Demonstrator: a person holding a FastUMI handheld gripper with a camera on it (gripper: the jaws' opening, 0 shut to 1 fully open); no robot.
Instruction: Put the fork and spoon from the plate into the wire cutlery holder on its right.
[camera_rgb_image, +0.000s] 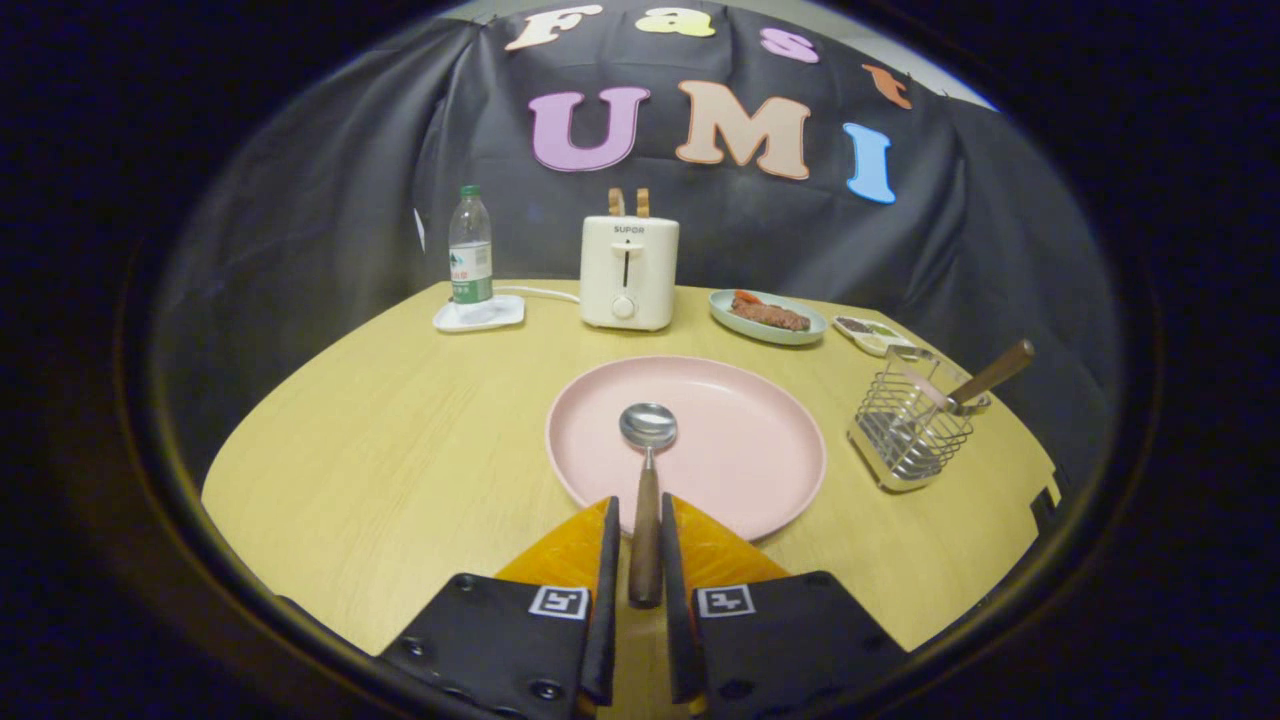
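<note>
A spoon (647, 470) with a steel bowl and a brown wooden handle runs from between my fingers out over the pink plate (740, 450). My gripper (640, 515) is shut on the spoon's handle, both fingers pressing its sides. The spoon's bowl sits over the middle of the plate; I cannot tell whether it touches. To the plate's right stands the wire cutlery holder (905, 435), and a wooden handle (992, 374) leans out of its top towards the right, its head hidden inside.
At the back of the yellow wooden table (400, 450) stand a water bottle (470, 245) on a white coaster, a cream toaster (628, 270), a green plate of food (768, 318) and a small dish (868, 330). The table's edge lies close behind the holder.
</note>
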